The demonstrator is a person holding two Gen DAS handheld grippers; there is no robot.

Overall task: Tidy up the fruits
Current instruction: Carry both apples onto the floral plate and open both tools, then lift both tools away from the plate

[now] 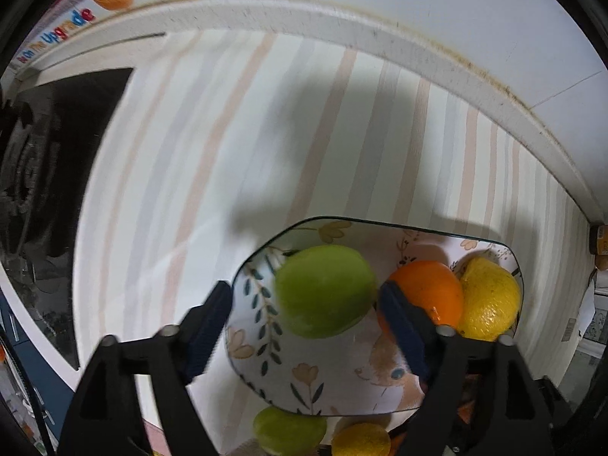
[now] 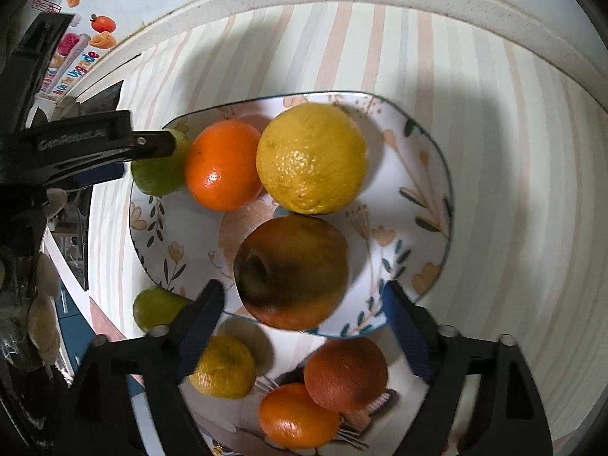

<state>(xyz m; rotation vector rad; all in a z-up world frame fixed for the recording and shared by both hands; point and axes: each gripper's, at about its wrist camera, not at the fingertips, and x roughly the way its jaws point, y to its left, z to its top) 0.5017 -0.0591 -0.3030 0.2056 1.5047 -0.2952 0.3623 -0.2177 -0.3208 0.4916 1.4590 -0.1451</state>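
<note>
A floral plate [image 2: 425, 205] holds an orange [image 2: 224, 165], a big yellow citrus [image 2: 311, 157], a brownish apple [image 2: 292, 269] and a green apple [image 1: 325, 290]. My left gripper [image 1: 304, 326] is open just above the plate [image 1: 266, 372]; the green apple lies between its fingers, untouched. The orange [image 1: 429, 290] and yellow citrus [image 1: 490, 300] lie to its right. My right gripper [image 2: 302, 323] is open at the plate's near rim, the brownish apple between its fingertips. The green apple [image 2: 159, 174] shows half hidden under the left gripper in the right wrist view.
Off the plate, near me, lie a green apple [image 2: 152, 309], a yellow citrus [image 2: 224, 366], and two oranges [image 2: 345, 374] [image 2: 298, 416]. A striped cloth [image 1: 266, 133] covers the counter, with a raised white edge [image 1: 475, 83] behind. A dark hob [image 1: 57, 159] lies left.
</note>
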